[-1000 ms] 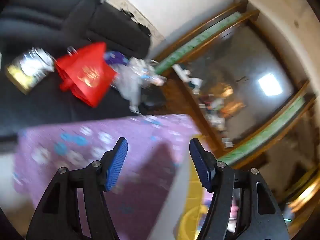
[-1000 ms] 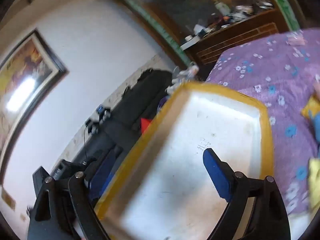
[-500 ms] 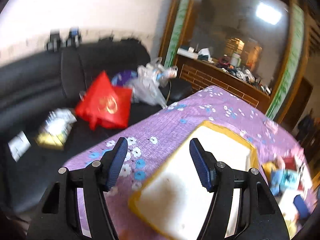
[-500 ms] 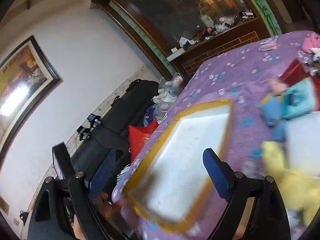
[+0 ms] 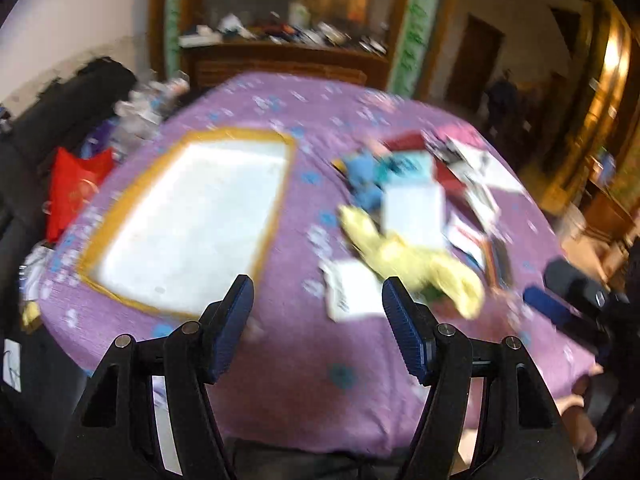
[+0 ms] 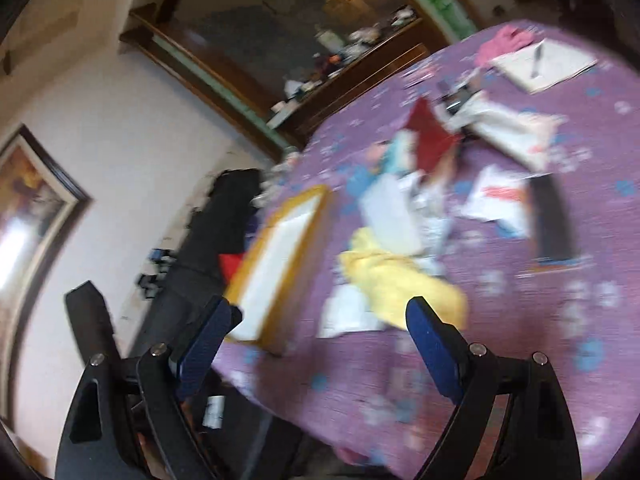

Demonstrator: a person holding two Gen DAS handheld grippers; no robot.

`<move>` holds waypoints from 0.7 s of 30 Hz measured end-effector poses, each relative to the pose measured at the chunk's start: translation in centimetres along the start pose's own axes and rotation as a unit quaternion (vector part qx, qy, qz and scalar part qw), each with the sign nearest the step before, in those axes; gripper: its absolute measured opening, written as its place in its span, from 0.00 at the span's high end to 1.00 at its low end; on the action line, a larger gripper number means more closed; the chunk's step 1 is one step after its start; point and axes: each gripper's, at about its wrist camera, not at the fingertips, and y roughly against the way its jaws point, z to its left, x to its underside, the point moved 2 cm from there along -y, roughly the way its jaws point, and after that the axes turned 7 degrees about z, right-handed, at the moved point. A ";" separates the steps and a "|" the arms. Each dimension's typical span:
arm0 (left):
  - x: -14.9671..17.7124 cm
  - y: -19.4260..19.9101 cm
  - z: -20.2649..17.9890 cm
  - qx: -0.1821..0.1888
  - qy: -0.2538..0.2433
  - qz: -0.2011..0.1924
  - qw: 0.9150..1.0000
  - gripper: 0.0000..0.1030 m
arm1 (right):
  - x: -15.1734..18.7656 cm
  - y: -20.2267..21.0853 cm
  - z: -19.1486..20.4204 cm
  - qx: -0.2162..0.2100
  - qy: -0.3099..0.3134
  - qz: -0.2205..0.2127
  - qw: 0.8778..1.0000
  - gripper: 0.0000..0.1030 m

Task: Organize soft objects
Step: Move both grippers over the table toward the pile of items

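A white tray with a yellow rim (image 5: 188,216) lies on the left of a round table with a purple flowered cloth (image 5: 320,344); it also shows in the right wrist view (image 6: 280,264). A yellow cloth (image 5: 416,260) (image 6: 396,280), a blue soft item (image 5: 364,176) and a pink cloth (image 6: 504,42) lie among papers and boxes right of the tray. My left gripper (image 5: 318,324) is open and empty above the table's near edge. My right gripper (image 6: 316,354) is open and empty, and shows at the right in the left wrist view (image 5: 560,312).
A white box (image 5: 414,214), red box (image 6: 430,136), papers (image 6: 516,128), a notebook with pen (image 6: 544,62) and a dark flat object (image 6: 554,224) crowd the table's right half. A black sofa (image 5: 52,112) with a red bag (image 5: 76,188) stands left. A wooden cabinet (image 5: 288,60) is behind.
Both views have swung over the table and are blurred with motion. The tray now lies flat on the cloth, farther from both grippers. The pile of cloths and papers has come into view.
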 end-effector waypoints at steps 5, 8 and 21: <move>0.8 -0.6 -0.5 0.069 0.037 0.053 0.995 0.35 | 0.6 2.6 -1.9 0.103 0.041 -0.050 0.993 0.12; 0.7 -1.3 -0.8 0.078 0.044 0.075 0.993 0.35 | 0.3 4.0 -2.6 0.142 0.035 -0.031 0.989 0.13; -1.4 -6.1 -1.7 0.142 0.084 0.145 0.976 0.35 | -1.1 5.9 -5.4 0.150 -0.017 0.049 0.987 0.14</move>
